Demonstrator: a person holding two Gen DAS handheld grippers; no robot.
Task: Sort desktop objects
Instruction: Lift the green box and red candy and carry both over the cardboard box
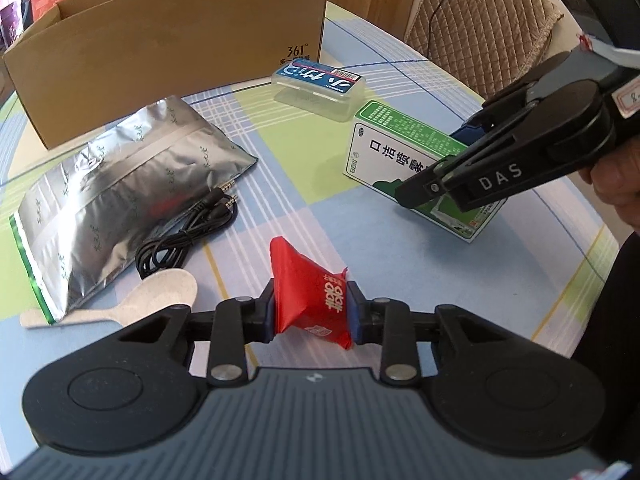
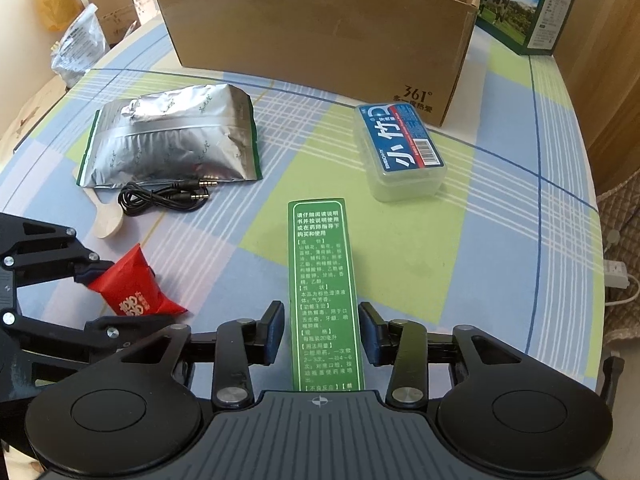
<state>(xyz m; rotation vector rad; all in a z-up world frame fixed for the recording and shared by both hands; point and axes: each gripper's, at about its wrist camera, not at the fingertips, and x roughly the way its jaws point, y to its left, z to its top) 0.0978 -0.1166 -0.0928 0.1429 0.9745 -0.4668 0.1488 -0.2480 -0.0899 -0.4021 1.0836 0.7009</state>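
The left hand-held gripper [image 1: 312, 312] is clenched on a red candy packet [image 1: 310, 288], its blue pads pressed into the packet's two sides and the wrapper puckered between them. The right hand-held gripper [image 2: 322, 334] straddles a green-and-white medicine box [image 2: 324, 292] that stands on its long edge on the worktop [image 2: 500, 240]; a narrow gap shows between each pad and the box, so it is released, not yet gripping. Part of a person's hand [image 1: 618, 184] holds it from behind.

Taking the medicine box as the landmark: the candy packet is to its left, near the front of the worktop. Just beyond the box, to its right in the right wrist view, lies a clear plastic case with a blue label [image 2: 402, 152]. Farther back stands an open cardboard box [image 2: 320, 28], with the plastic case close to its front corner. Left of the medicine box, well apart from it, lies a silver foil pouch [image 2: 172, 136]. A coiled black audio cable [image 2: 168, 196] rests against the pouch's near edge, and a pale spoon [image 2: 106, 220] lies beside the cable with its handle tucked under the pouch. The worktop is covered by a blue, green and white plaid cloth.
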